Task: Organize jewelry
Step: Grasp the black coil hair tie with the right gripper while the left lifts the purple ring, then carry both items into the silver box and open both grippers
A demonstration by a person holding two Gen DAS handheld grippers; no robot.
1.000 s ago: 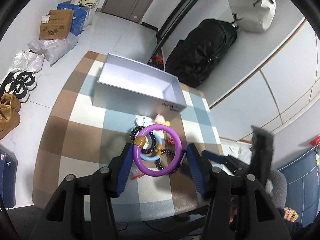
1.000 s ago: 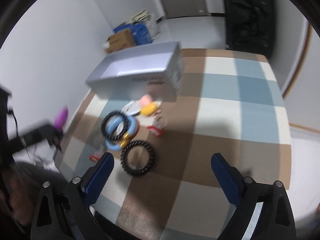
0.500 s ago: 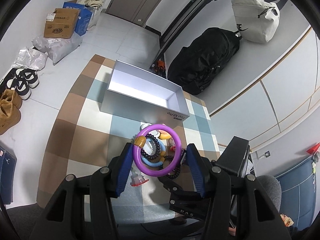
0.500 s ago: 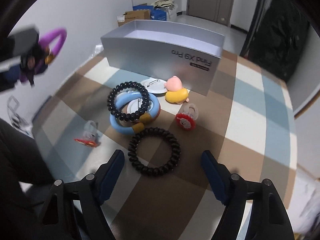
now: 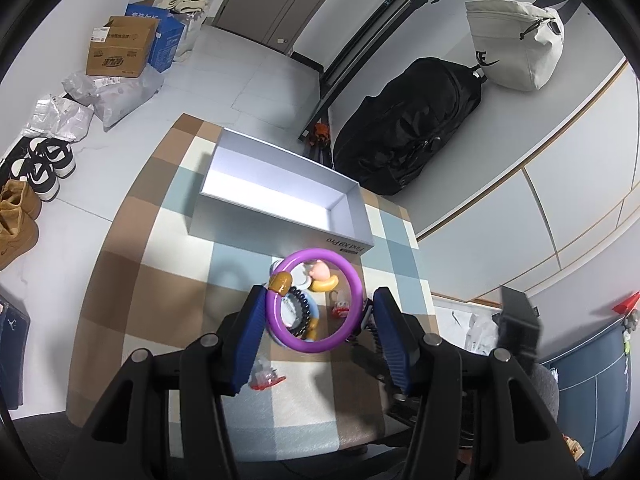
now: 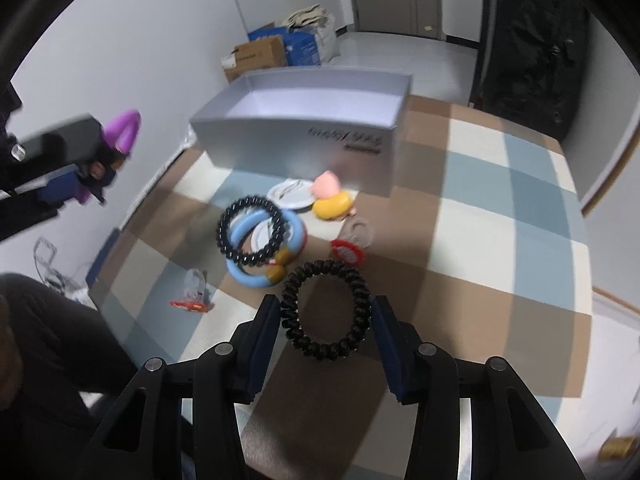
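My left gripper [image 5: 316,312] is shut on a purple bangle [image 5: 352,320] with a gold bead and holds it high above the checked table; it also shows in the right wrist view [image 6: 124,132]. My right gripper [image 6: 325,322] is open, low over the table, its fingers either side of a black coil bracelet [image 6: 325,310] that lies flat. Beyond it lie a blue bangle [image 6: 256,276], a black bead bracelet [image 6: 250,230] resting on that bangle, a red-and-clear ring [image 6: 350,248] and a pink-and-yellow figure [image 6: 330,200]. The open grey box [image 6: 316,136] [image 5: 280,200] stands behind.
A second red-and-clear ring [image 6: 192,298] lies near the table's left edge. Two white discs [image 6: 290,196] lie by the box. Beyond the table are cardboard boxes [image 5: 120,52], shoes [image 5: 44,164] and a black bag [image 5: 408,136]. The person's dark sleeve [image 6: 48,352] is at lower left.
My right gripper has moved forward and down and its fingers have narrowed around the black coil bracelet. My left gripper has carried the purple bangle forward, closer to the box.
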